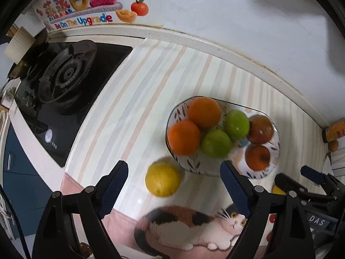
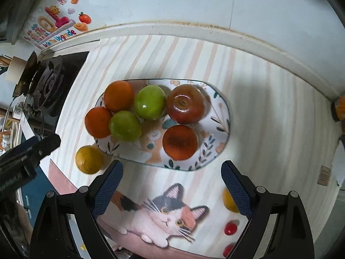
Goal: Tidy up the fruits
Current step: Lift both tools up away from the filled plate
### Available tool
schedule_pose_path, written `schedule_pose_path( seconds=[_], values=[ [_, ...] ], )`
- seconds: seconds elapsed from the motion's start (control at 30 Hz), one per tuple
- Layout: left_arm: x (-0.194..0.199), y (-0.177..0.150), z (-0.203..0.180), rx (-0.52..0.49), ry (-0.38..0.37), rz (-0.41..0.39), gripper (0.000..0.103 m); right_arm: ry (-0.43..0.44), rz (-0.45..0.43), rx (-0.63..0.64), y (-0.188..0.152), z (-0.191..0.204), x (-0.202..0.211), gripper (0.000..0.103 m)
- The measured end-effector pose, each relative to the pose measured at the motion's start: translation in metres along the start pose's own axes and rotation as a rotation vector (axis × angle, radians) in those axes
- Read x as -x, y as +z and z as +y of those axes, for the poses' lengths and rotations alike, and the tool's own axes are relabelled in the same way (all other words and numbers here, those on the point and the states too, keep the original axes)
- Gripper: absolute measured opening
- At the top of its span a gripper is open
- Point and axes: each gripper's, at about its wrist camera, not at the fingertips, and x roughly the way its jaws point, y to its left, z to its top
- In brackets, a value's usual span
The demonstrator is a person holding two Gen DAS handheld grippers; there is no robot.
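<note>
An oval floral plate on the striped cat-print mat holds two oranges, two green fruits and two red apples. A yellow lemon lies on the mat just off the plate's left end. The same lemon shows below and left of the plate in the left wrist view. A second yellow fruit peeks out from behind a right finger. My left gripper is open above the lemon and the plate's rim, with nothing between its fingers. Over the plate's near edge my right gripper is also open and holds nothing.
A black gas stove lies left of the mat. The white backsplash ledge runs behind it. An orange jar stands at the far right corner. Small red fruits lie near the mat's front right. The counter edge drops to blue cabinets.
</note>
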Motion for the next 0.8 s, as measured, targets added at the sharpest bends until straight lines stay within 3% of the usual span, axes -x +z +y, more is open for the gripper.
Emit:
schedule_pose_path(
  seconds=[0.33,0.8],
  values=[
    [0.067,-0.047,-0.008,-0.01,-0.007,-0.122,0.087,-0.003,-0.096,0.055,-0.047,0.007,0.073,0.094],
    [0.136,-0.083,-0.02,-0.046,-0.035,-0.208,0.087,0.024,-0.202,0.079,-0.096,0.012,0.159,0.095]
  ],
)
